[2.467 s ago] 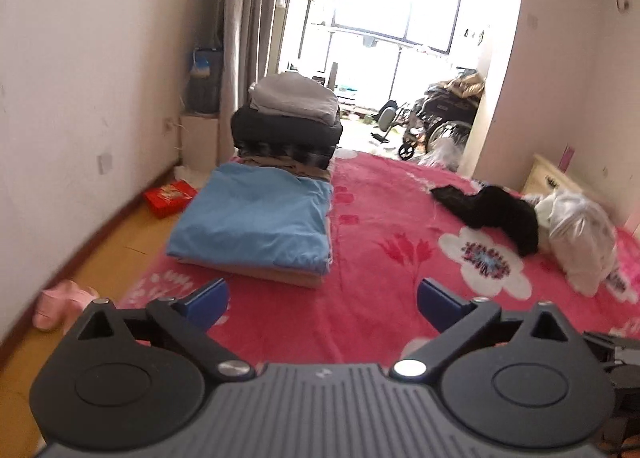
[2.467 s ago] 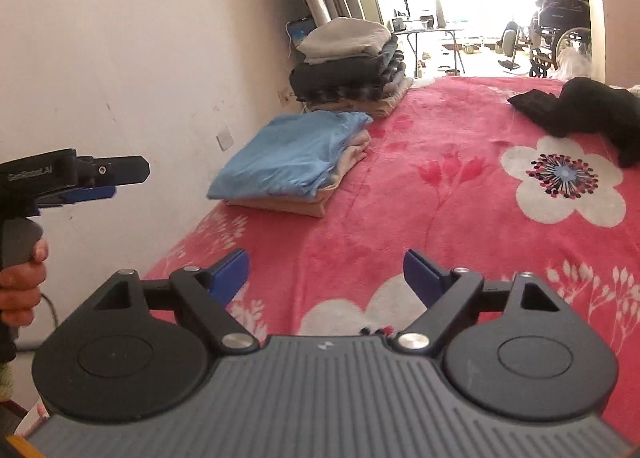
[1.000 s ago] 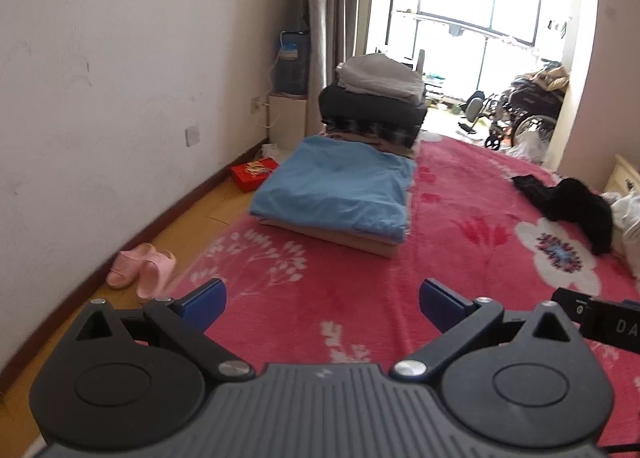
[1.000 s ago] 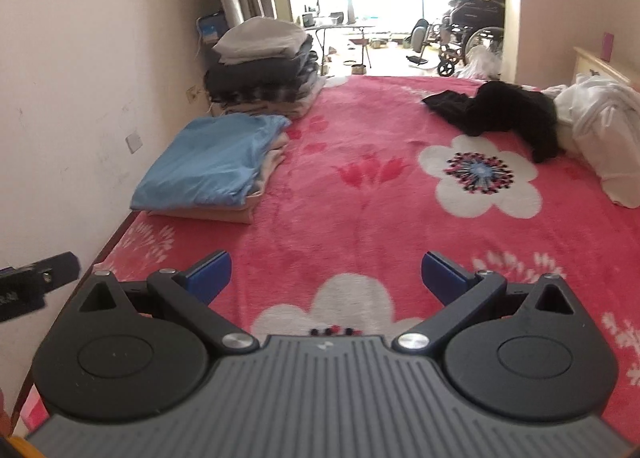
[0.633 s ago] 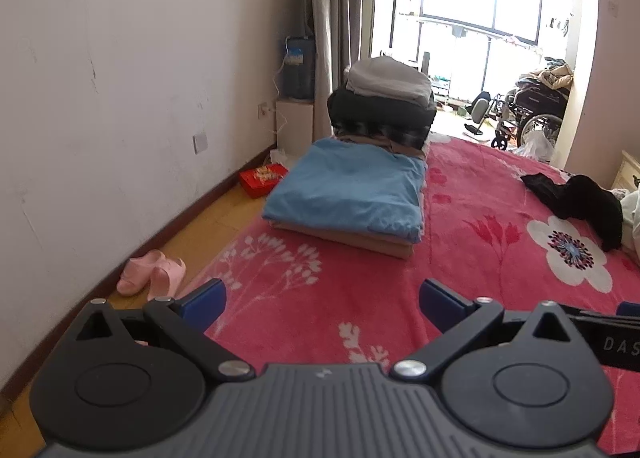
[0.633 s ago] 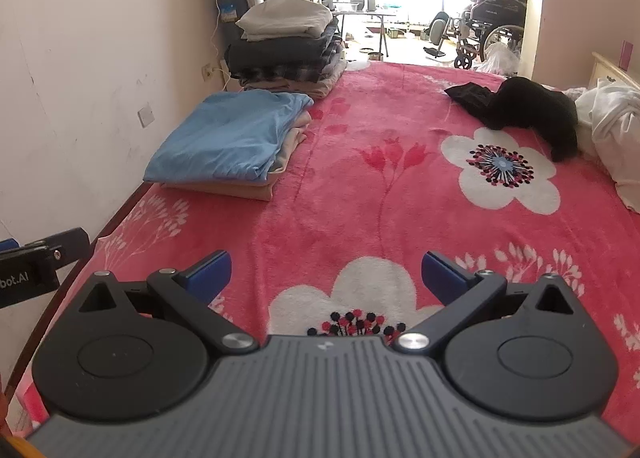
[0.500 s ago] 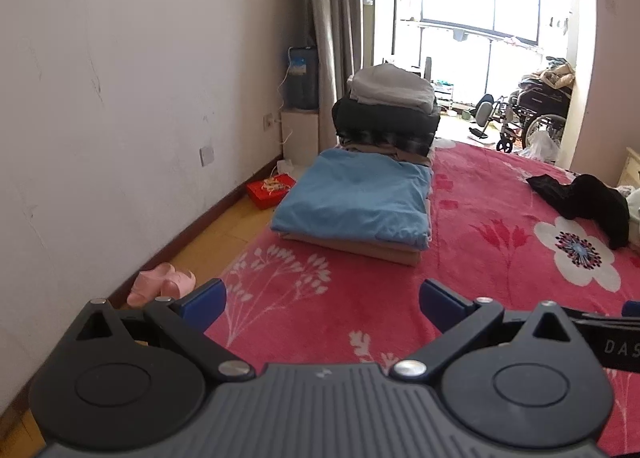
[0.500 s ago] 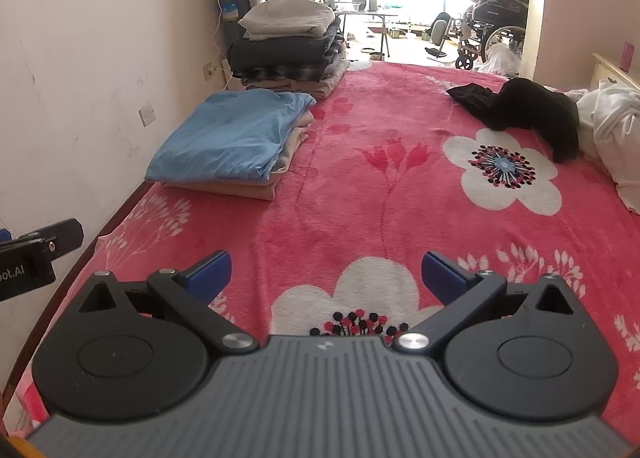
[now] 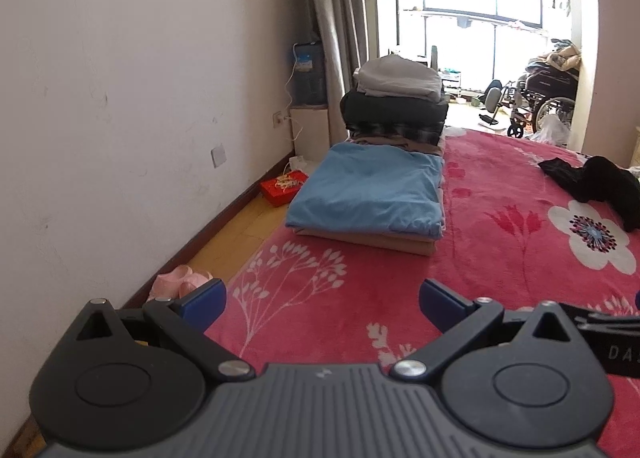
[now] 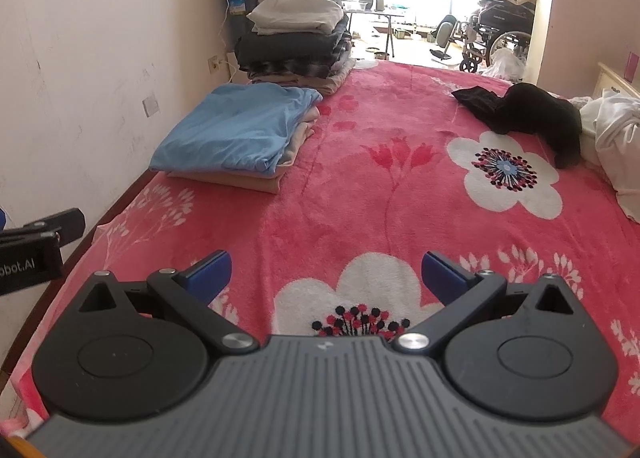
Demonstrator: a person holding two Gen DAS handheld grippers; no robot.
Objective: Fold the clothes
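- Bedroom: red flowered blanket (image 10: 360, 186) covers the bed beside a white wall (image 9: 120, 98).
- Left gripper (image 9: 322, 300), right gripper (image 10: 326, 272): both with jaws spread wide, holding nothing.
- Folded blue garment (image 10: 236, 132) on a beige one, left edge; taller folded stack (image 10: 296, 38) behind.
- Black garment (image 10: 532, 114), unfolded, far right, beside a white garment (image 10: 614, 130).
- Writing: "bot.AI" on the left gripper's body.
- Floor: pink slippers (image 9: 180, 282), red box (image 9: 284, 186).

Fleecy pink blanket (image 10: 360, 194), soft blue cloth (image 10: 236, 130), matt plastered wall (image 9: 120, 98).
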